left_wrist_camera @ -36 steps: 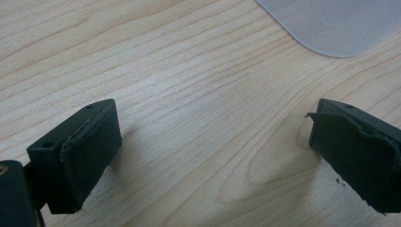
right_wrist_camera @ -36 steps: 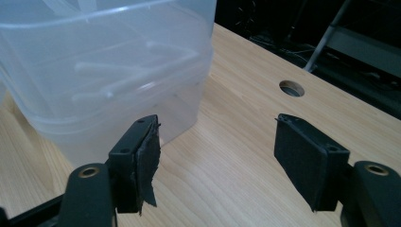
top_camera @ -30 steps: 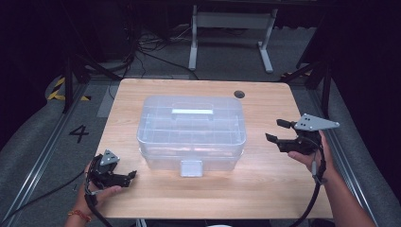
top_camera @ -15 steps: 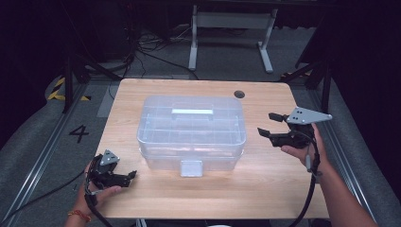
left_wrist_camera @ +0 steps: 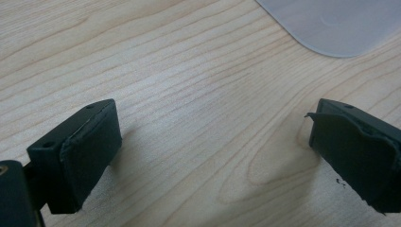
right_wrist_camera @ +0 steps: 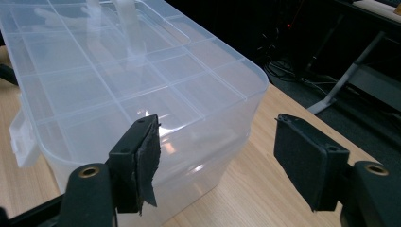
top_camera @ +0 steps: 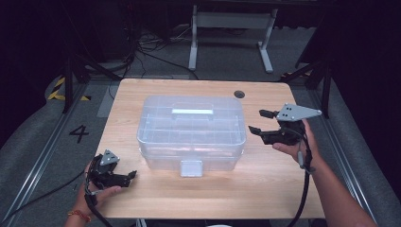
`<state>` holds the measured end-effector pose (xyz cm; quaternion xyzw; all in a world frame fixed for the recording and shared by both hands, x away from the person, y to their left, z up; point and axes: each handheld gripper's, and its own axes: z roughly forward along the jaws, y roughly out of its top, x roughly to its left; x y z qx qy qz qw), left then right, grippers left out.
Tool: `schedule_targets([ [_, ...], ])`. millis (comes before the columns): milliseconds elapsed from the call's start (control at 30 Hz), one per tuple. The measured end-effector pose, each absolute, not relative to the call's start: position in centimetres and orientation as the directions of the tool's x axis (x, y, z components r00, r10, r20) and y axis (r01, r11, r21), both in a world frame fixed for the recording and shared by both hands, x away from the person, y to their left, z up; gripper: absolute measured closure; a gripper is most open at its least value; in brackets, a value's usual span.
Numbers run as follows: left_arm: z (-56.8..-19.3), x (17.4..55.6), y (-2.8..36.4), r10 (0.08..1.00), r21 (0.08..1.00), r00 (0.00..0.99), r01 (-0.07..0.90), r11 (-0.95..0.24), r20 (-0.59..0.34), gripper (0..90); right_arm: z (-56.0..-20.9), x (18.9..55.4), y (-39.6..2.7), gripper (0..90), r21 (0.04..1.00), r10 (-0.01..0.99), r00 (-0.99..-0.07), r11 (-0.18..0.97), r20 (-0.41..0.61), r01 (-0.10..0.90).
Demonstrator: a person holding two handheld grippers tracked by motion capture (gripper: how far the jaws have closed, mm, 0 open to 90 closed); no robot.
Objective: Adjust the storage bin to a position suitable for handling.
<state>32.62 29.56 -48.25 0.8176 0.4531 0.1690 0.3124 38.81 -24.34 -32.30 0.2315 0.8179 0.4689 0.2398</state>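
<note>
Centrally, the clear lidded box (top_camera: 191, 130) sits closed on the table (top_camera: 156, 198).

Clear plastic box (right_wrist_camera: 132, 90) — cut off by the top and left edges of the right gripper view; its far end out of frame. In the left gripper view, one pale rounded corner (left_wrist_camera: 338, 23) shows at the upper right, the rest cropped. Contents — cannot be told through the cloudy lid. Right jaw of the left gripper (left_wrist_camera: 213, 156) — clipped by the frame's right and lower edges.
</note>
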Motion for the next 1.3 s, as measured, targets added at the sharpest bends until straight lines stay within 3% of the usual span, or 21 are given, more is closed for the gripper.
schedule_targets([
  [400,-48.2,32.6,29.6,0.847,0.664,0.532,0.635,-0.394,-0.007,3.5,-31.9,39.6,-22.1,31.8,0.870,0.573,-0.799,0.473,-0.183,0.140],
  [500,-48.3,32.6,29.6,0.847,0.664,0.532,0.635,-0.394,-0.007,3.5,-31.7,39.9,-21.4,26.3,0.870,0.569,-0.800,0.476,-0.191,0.131],
  [867,-48.3,32.6,29.6,0.847,0.664,0.532,0.636,-0.394,-0.007,3.5,-31.1,40.8,-19.7,19.2,0.869,0.581,-0.789,0.476,-0.199,0.131],
  [1133,-48.3,32.6,29.6,0.846,0.664,0.532,0.635,-0.394,-0.006,3.5,-30.8,41.3,-18.7,19.1,0.867,0.567,-0.798,0.484,-0.205,0.121],
  [1300,-48.3,32.6,29.5,0.848,0.665,0.530,0.637,-0.390,-0.010,3.7,-30.5,41.6,-17.7,23.8,0.856,0.550,-0.808,0.502,-0.210,0.120],
])
